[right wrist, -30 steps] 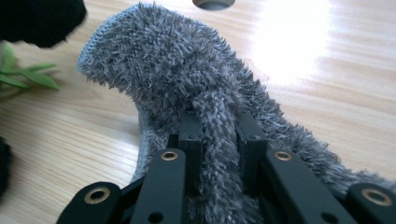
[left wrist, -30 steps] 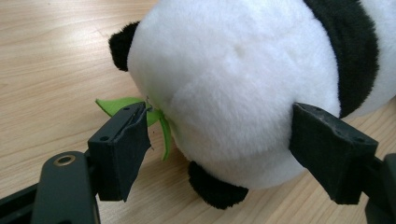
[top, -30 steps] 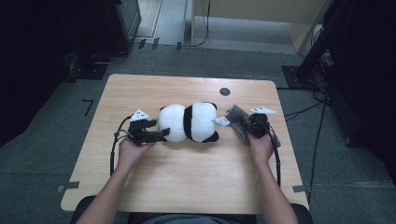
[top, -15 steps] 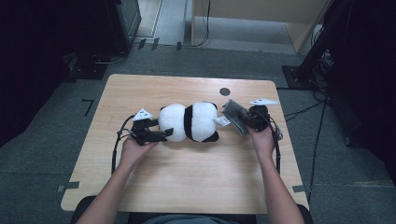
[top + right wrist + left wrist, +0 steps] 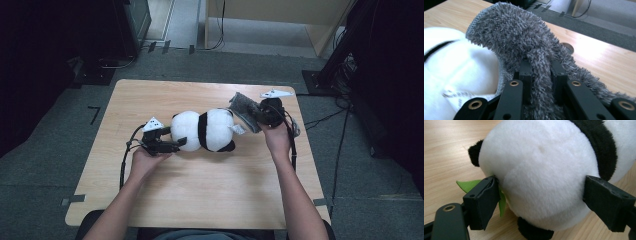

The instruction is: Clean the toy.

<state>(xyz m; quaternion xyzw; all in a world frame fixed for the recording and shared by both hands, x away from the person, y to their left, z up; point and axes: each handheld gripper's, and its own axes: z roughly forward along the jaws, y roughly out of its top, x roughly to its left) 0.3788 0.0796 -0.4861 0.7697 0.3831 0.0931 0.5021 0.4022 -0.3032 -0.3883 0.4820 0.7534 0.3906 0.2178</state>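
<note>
Your table (image 5: 165, 210) carries the plush panda (image 5: 205, 131) lying on its side near the middle, a little toward the far edge, and the job in hand looks like dressing it: the grey fuzzy cloth (image 5: 245, 111) is raised at the panda's end nearest the right edge, so the step is bringing that piece to the toy. Your left gripper (image 5: 167, 142) brackets the panda's other end; its jaws have just been opening and now stand wide, one each side of the white body, barely brushing the fur and not squeezing it. Your right gripper (image 5: 265, 114) is clamped tight on a fold of the cloth. Next, I'd judge, you need to steady the toy again before the cloth goes on. The left gripper view adds a green felt leaf (image 5: 469, 185) tucked under the panda beside one jaw; the right gripper view shows the pinched fold between the jaws, which the high view leaves too small to read.
</note>
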